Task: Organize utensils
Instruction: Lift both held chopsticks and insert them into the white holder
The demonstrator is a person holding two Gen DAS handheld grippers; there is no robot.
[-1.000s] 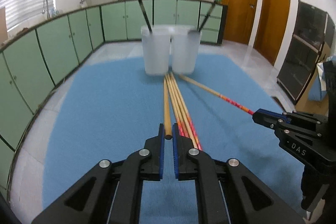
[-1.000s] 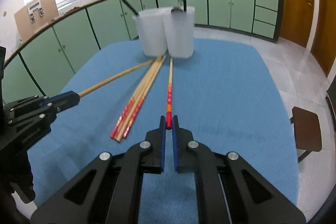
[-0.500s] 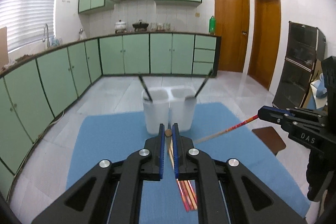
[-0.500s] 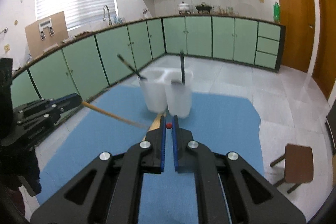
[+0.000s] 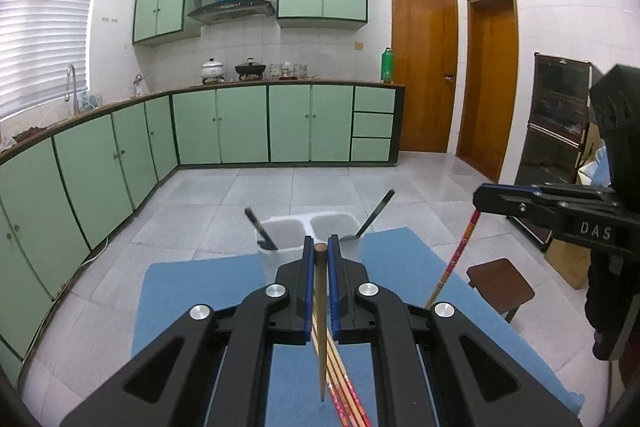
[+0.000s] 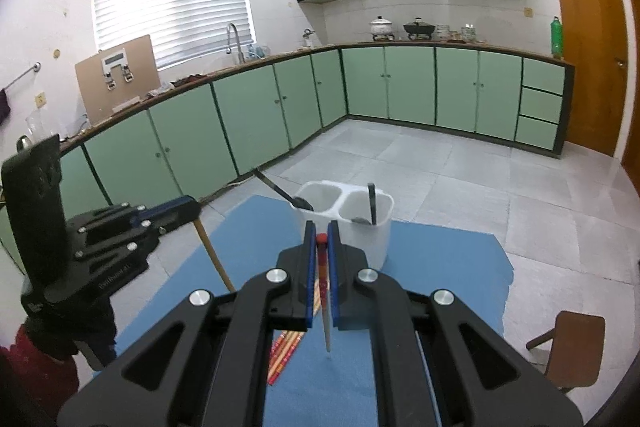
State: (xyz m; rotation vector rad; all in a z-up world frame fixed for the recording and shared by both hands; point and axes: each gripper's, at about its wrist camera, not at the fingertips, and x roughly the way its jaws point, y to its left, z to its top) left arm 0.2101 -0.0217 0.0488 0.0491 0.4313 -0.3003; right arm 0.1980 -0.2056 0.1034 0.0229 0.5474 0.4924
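My left gripper (image 5: 319, 247) is shut on the thick end of a plain wooden chopstick (image 5: 320, 311), which hangs down toward the blue mat (image 5: 192, 291). My right gripper (image 6: 321, 237) is shut on the red end of a red-patterned chopstick (image 6: 325, 311), also hanging tip down. Both are lifted off the mat. A white two-compartment holder (image 6: 344, 215) stands at the mat's far edge with a dark utensil in each cup. Several more chopsticks (image 6: 285, 351) lie on the mat below. The right gripper (image 5: 496, 197) and its chopstick (image 5: 454, 259) also show in the left wrist view.
The blue mat covers a table that stands in a kitchen with green cabinets (image 5: 248, 125) along the walls. A brown stool (image 6: 568, 347) stands right of the table. Wooden doors (image 5: 424, 75) are at the far right. A red sleeve (image 6: 36, 375) shows at lower left.
Both grippers have risen, each lifting one chopstick off the mat, so the sticks now hang steeply. The holder and the remaining chopsticks have dropped lower in both views.
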